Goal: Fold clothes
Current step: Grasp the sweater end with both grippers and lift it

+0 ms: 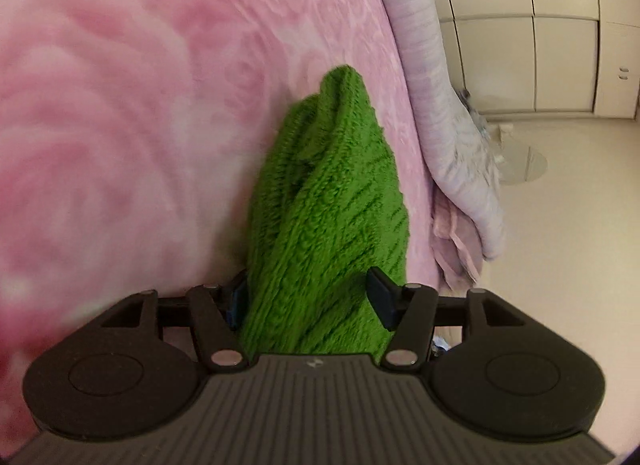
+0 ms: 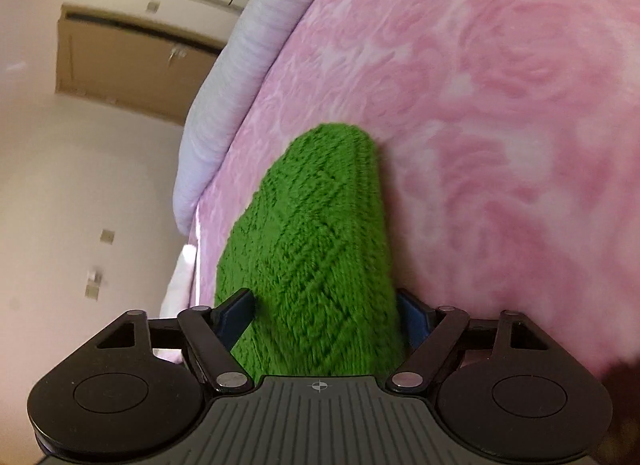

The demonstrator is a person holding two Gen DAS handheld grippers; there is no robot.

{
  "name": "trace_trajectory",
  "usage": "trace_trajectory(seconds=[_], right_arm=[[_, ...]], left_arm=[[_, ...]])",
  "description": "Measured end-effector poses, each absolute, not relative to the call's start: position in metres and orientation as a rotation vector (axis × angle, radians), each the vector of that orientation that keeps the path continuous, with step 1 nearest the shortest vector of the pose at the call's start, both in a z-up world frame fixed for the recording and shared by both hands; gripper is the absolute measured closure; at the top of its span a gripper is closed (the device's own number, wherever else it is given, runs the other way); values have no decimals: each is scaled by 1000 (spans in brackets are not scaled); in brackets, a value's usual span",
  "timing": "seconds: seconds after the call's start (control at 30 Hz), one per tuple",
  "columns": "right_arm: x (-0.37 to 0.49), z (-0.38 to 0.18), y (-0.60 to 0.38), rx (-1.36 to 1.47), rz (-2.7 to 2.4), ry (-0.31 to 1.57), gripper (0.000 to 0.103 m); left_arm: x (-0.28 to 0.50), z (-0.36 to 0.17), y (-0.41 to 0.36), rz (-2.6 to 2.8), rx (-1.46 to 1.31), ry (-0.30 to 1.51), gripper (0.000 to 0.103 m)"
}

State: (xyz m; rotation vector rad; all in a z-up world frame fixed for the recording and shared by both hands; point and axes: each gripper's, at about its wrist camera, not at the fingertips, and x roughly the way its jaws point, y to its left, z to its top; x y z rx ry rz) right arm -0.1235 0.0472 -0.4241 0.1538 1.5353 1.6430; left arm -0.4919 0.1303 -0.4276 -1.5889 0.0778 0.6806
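Bright green knitted garment (image 1: 324,225) occupies lower centre of both views, lying on the pink rose-patterned fleece blanket (image 1: 140,105). Left gripper (image 1: 312,301) and right gripper (image 2: 326,319) both stand wide, the knit between their jaws; whether the pads press it cannot be determined.

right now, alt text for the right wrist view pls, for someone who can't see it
A bunched green knitted garment fills the gap between the wide-spread fingers of the right gripper, stretching away over a pink rose-patterned blanket. A pale lilac cover edges the bed on the left, with cream floor and cabinets beyond.
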Motion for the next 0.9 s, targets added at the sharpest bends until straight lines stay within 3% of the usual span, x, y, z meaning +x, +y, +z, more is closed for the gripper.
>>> trace_trajectory(seconds=[0.1,0.2,0.33,0.47,0.7,0.9], right_arm=[[-128,-425,47,90,1704,1503,25],[-133,-424,42,23,1698,1462,39],[-132,-422,53,-13,1597,1578,55],[-138,-404,65,-104,1535,1613,68],[-160,-350,82,-72,1529,1692,69],[-219,-312,123,-78,1626,1696,69]], left_arm=[[-481,-424,137,648,-1526,143,54],[-475,-423,141,639,-1519,185,60],[-475,-421,146,648,-1577,211,71],[-471,-395,151,691,-1569,277,76],[-500,-318,161,761,-1532,259,77],[-575,-282,179,840,-1513,185,77]])
